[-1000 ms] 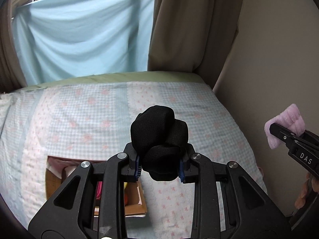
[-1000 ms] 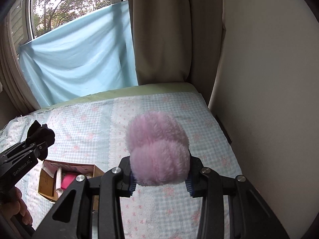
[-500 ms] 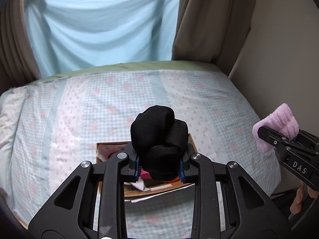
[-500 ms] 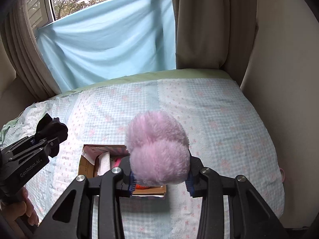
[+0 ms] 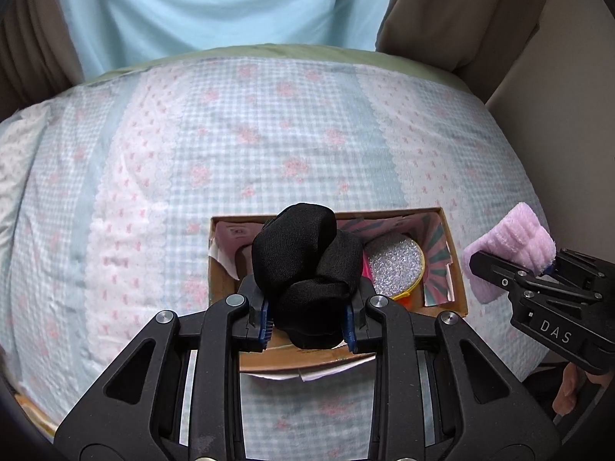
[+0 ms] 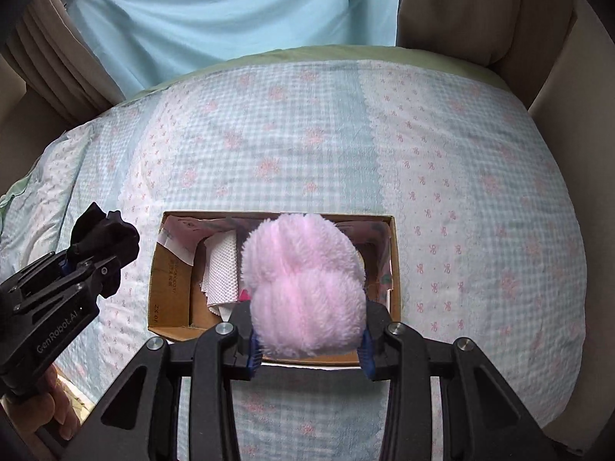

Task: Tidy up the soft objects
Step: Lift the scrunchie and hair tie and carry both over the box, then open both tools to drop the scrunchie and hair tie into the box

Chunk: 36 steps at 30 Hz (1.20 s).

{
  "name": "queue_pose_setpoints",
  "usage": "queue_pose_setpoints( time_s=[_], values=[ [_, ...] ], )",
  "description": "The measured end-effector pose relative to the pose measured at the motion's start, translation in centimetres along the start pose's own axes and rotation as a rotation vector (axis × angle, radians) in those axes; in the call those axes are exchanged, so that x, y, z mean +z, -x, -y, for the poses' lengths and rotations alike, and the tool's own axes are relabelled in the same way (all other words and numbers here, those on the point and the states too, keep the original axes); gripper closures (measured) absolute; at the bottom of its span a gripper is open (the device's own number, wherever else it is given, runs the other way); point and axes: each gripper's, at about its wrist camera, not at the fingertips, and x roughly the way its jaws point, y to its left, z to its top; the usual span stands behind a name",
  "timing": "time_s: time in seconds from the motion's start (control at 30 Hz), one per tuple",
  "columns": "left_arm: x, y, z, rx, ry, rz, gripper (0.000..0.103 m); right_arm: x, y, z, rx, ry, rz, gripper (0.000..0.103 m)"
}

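Note:
My left gripper [image 5: 307, 320] is shut on a black rolled sock bundle [image 5: 305, 265] and holds it above the open cardboard box [image 5: 455, 269] on the bed. My right gripper [image 6: 309, 345] is shut on a fluffy pink sock bundle [image 6: 303, 292], also held above the box [image 6: 169, 272]. The right gripper with the pink bundle [image 5: 507, 247] shows at the right of the left wrist view. The left gripper with the black bundle [image 6: 103, 242] shows at the left of the right wrist view.
The box holds a glittery silver round item [image 5: 396, 265], a white textured cloth [image 6: 221, 269] and pink patterned paper. It lies on a blue-and-pink checked bedspread [image 5: 250, 134]. A light blue sheet [image 5: 230, 4] and brown curtains hang behind; a wall is at right.
Both grippers have tilted down and moved over the bed, so the box has come from the lower left to directly under both held bundles. Both grips are unchanged.

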Motion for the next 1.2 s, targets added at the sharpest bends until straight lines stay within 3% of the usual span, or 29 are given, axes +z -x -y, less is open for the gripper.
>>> queue_pose_setpoints(
  time_s=[0.37, 0.47, 0.73, 0.77, 0.8, 0.83, 0.87, 0.9, 0.93, 0.97, 1.2],
  values=[
    [-1.4, -9.6, 0.7, 0.031, -0.036, -0.218, 0.079, 2.3, -9.4, 0.1, 0.003, 0.008, -0.200, 0.067],
    [-2.3, -12.2, 1.9, 0.024, -0.090, -0.302, 0.079, 2.6, -11.3, 0.7, 0.011, -0.005, -0.250, 0.067],
    [-3.2, -13.6, 4.0, 0.045, -0.208, -0.343, 0.078, 2.8, -13.4, 2.1, 0.051, -0.050, -0.317, 0.067],
    [-3.1, -13.6, 4.2, 0.044, -0.216, -0.344, 0.076, 2.8, -13.5, 2.1, 0.063, -0.056, -0.319, 0.063],
    [-3.1, -13.5, 4.3, 0.050, -0.225, -0.344, 0.059, 2.9, -13.6, 2.2, 0.075, -0.066, -0.317, 0.059],
    [-3.0, -13.3, 4.5, 0.063, -0.237, -0.334, 0.021, 3.0, -13.6, 2.2, 0.086, -0.076, -0.310, 0.053],
    [-3.0, -12.9, 4.6, 0.083, -0.251, -0.318, 0.002, 3.1, -13.5, 2.3, 0.091, -0.084, -0.296, 0.039],
    [-3.0, -12.4, 4.7, 0.094, -0.264, -0.291, 0.000, 3.2, -13.3, 2.4, 0.090, -0.090, -0.275, 0.028],
    [-3.1, -12.0, 4.8, 0.087, -0.274, -0.273, 0.000, 3.2, -13.0, 2.5, 0.086, -0.094, -0.256, 0.007],
    [-3.1, -11.8, 4.8, 0.075, -0.274, -0.271, 0.000, 3.2, -12.8, 2.6, 0.085, -0.095, -0.247, 0.000],
    [-3.7, -11.2, 4.4, 0.065, -0.232, -0.291, 0.000, 2.4, -12.2, 2.4, 0.103, -0.083, -0.275, 0.000]
  ],
)
